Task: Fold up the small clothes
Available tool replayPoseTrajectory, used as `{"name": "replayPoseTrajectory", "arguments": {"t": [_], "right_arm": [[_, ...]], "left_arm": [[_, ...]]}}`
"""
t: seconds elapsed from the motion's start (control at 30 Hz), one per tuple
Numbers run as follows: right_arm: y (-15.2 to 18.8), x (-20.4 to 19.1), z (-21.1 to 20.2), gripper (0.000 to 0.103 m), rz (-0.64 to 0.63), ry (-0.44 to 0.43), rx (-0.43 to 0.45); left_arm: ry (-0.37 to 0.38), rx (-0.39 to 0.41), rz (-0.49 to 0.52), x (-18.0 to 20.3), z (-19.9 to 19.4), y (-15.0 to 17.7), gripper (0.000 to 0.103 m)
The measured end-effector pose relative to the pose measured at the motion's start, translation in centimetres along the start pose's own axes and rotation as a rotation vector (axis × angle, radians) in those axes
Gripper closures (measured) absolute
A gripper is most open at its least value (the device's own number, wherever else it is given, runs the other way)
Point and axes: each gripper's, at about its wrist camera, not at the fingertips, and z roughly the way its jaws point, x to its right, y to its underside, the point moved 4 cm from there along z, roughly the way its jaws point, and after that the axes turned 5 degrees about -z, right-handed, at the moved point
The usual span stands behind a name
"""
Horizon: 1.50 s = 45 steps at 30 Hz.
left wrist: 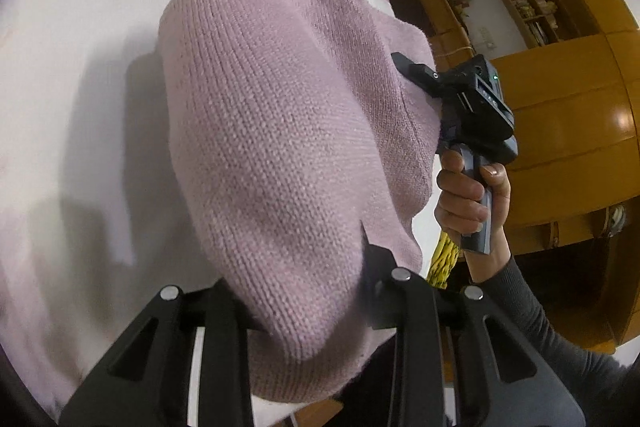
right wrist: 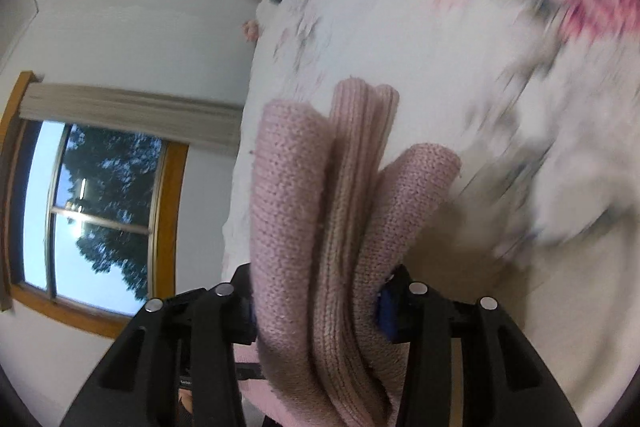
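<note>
The sweater (left wrist: 280, 131) is gripped by both closed tongs (left wrist: 308, 311) (right wrist: 316, 303) above the bed (left wrist: 80, 47); edges should be kept level when lowered.

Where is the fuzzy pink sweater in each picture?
Left wrist view: the pink sweater fills the middle, gripped at its near end by the left gripper.
Right wrist view: bunched folds in the lower middle, clamped by the right gripper.
Shared landmark: the flowered bedsheet behind it.
</note>
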Motion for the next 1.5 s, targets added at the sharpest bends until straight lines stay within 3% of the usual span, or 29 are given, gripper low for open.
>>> {"name": "replayPoseTrajectory", "arguments": {"t": [0.13,0.2,0.27,0.3,0.33,0.43,0.5,0.57,0.6,0.67,0.73,0.83,0.93,1.0,1.07,1.17,1.27,1.3,1.37,1.4,1.43,1.47,1.5], "right_arm": [[3.4,0.0,5.6,0.059,0.025,-0.021,-0.076],[5.2,1.5,8.7,0.053,0.045,0.031,-0.134],[6.2,3.2,9.8,0.042,0.057,0.146,-0.143],[6.4,3.5,9.5,0.041,0.075,0.133,-0.128],[6.6,3.6,8.7,0.04,0.103,0.12,-0.106],[7.0,2.0,4.7,0.039,0.079,0.14,-0.006],[8.2,-0.3,2.6,0.043,0.007,0.148,0.025],[9.5,-1.9,2.8,0.045,-0.061,0.186,-0.002],[9.9,-2.2,3.3,0.047,-0.082,0.209,-0.023],[10.8,-1.9,5.6,0.049,-0.097,0.298,-0.078],[10.7,-1.8,7.0,0.074,-0.097,0.342,-0.099],[10.5,-4.8,6.4,0.08,-0.205,0.4,-0.02],[10.5,-1.4,6.2,0.083,-0.108,0.498,-0.001],[10.2,0.0,6.3,0.079,-0.05,0.447,-0.015],[9.7,-1.1,6.1,0.076,-0.096,0.402,-0.022],[7.4,-3.0,4.9,0.064,-0.109,0.364,0.056],[4.6,-2.0,6.1,0.057,-0.058,0.376,0.031],[4.7,-1.6,6.4,0.06,-0.05,0.379,0.013],[4.4,-1.8,6.6,0.087,-0.103,0.419,0.014],[4.1,-2.9,6.2,0.092,-0.168,0.433,0.048],[4.3,-3.0,5.9,0.093,-0.186,0.447,0.061],[4.4,-2.1,5.8,0.093,-0.178,0.49,0.062],[4.5,-0.3,6.0,0.091,-0.151,0.545,0.04]], "left_arm": [[-0.061,0.022,-0.068,-5.5,-1.8,4.8,0.073],[-0.09,-0.007,-0.169,-9.2,-0.9,6.9,0.066],[-0.109,-0.015,-0.233,-11.4,-0.2,8.4,0.048],[-0.111,0.008,-0.225,-11.3,-0.6,8.9,0.048],[-0.132,0.035,-0.219,-11.1,-1.4,9.2,0.041],[-0.2,0.219,-0.186,-9.6,-6.2,9.9,0.028],[-0.169,0.312,-0.144,-7.8,-8.5,10.6,0.028],[-0.076,0.316,-0.121,-6.4,-8.7,11.4,0.03],[-0.038,0.276,-0.106,-5.8,-7.6,11.6,0.032],[-0.032,0.189,-0.093,-5.6,-4.4,11.7,0.043],[-0.02,0.141,-0.127,-6.4,-2.3,11.7,0.046],[-0.006,0.1,-0.184,-7.6,0.4,11.8,0.051],[0.018,0.076,-0.191,-6.4,0.7,11.2,0.051],[0.061,0.076,-0.158,-4.8,-0.2,10.6,0.051],[0.082,0.121,-0.107,-3.2,-1.8,8.7,0.048],[0.117,0.211,-0.094,-3.4,-4.9,3.9,0.044],[0.082,0.248,-0.09,-3.4,-4.9,-1.8,0.044],[0.077,0.239,-0.097,-3.6,-4.3,-3.4,0.045],[0.039,0.209,-0.105,-4.6,-3.0,-5.6,0.045],[-0.008,0.176,-0.118,-5.6,-1.5,-6.6,0.047],[-0.038,0.16,-0.148,-6.7,-0.4,-7.0,0.057],[-0.046,0.163,-0.16,-6.9,-0.4,-6.9,0.068],[-0.045,0.165,-0.161,-7.2,-0.2,-7.1,0.072]]}}
